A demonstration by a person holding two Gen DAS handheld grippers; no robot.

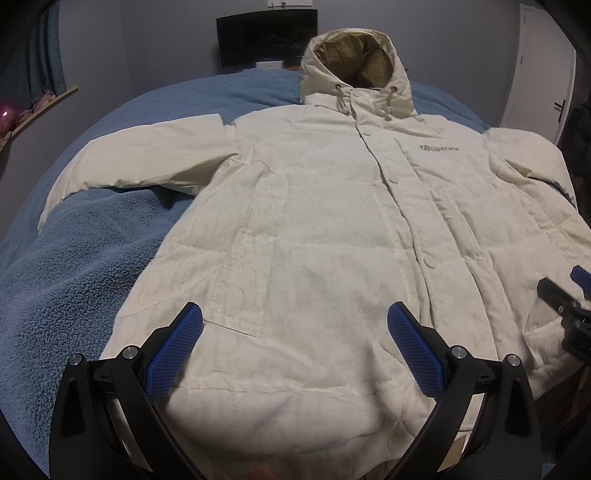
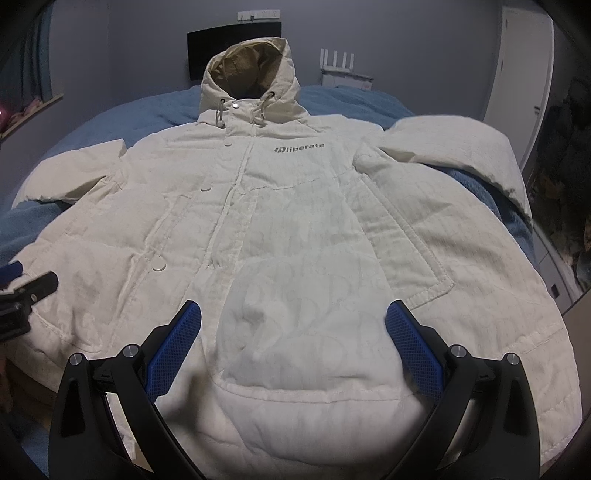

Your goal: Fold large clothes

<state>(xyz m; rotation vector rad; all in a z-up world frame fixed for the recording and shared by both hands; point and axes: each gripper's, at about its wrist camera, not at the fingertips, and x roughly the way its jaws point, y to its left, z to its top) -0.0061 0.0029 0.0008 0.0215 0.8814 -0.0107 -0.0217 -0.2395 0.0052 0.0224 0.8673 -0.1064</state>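
Observation:
A large cream hooded jacket [image 1: 314,221] lies face up and buttoned on a blue fleece blanket [image 1: 92,258], hood at the far end, both sleeves spread out sideways. It also fills the right wrist view [image 2: 288,221]. My left gripper [image 1: 295,314] is open and empty, hovering over the lower left part of the jacket near its hem. My right gripper [image 2: 293,314] is open and empty over the lower right part, near the pocket flap [image 2: 417,258]. Each gripper shows at the edge of the other's view: the right gripper [image 1: 569,295] and the left gripper [image 2: 22,288].
The blanket covers a bed [image 2: 351,99]. A dark screen [image 1: 266,35] stands against the far wall beyond the hood. A white door [image 2: 517,74] is at the right. A curtain and window ledge [image 1: 40,107] are at the left.

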